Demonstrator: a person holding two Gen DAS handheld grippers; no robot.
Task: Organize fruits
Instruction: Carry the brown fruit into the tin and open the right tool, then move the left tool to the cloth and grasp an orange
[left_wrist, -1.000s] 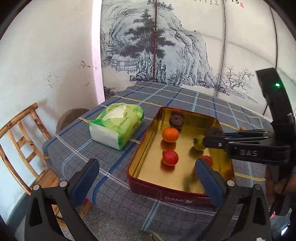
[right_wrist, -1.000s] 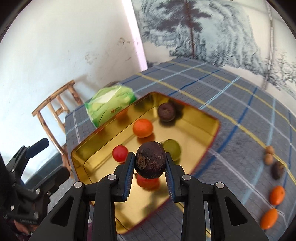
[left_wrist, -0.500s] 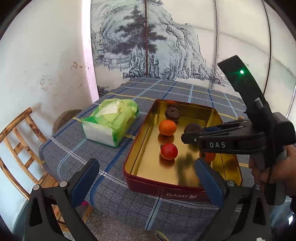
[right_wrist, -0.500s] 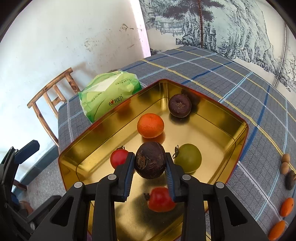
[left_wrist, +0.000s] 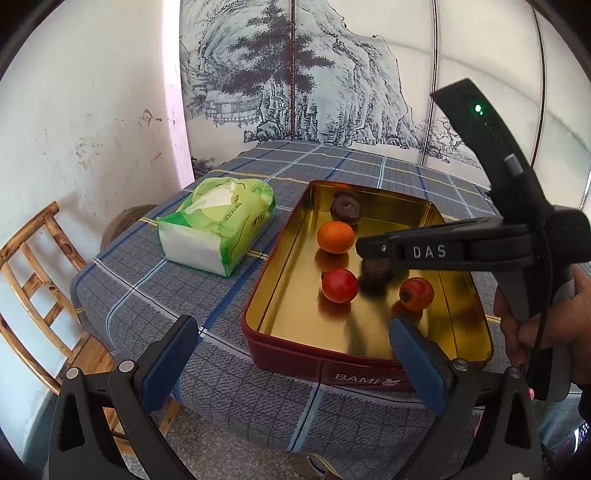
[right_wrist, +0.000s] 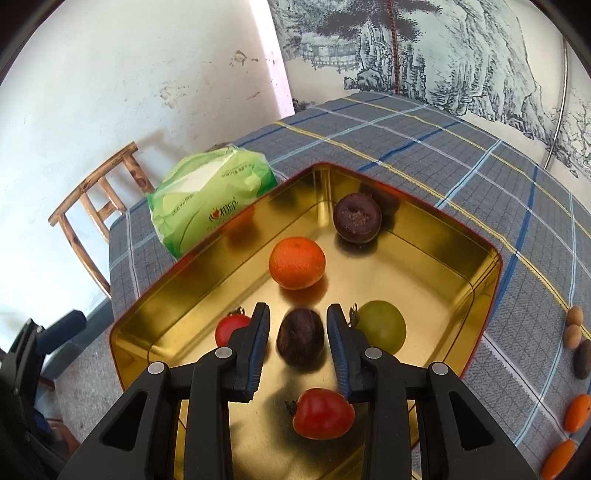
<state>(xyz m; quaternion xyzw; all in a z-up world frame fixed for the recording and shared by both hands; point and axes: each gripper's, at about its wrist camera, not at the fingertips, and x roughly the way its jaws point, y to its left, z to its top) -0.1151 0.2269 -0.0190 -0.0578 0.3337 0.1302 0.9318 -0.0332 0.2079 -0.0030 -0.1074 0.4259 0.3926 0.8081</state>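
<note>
The right hand-held gripper (right_wrist: 298, 341) is seen parted over the gold tin (right_wrist: 424, 236), its pads either side of, not touching, a dark fruit (right_wrist: 301, 341) on the tin floor. The left hand-held gripper (left_wrist: 291, 363) is held wide open and empty near the desk (left_wrist: 155, 295) edge.

Left wrist: beyond the tabletop's (left_wrist: 229, 354) near edge, facing the far wall.
Right wrist: close above the tin (right_wrist: 436, 258).
Shared: tin (left_wrist: 288, 343), tissue pack (left_wrist: 218, 225).
</note>
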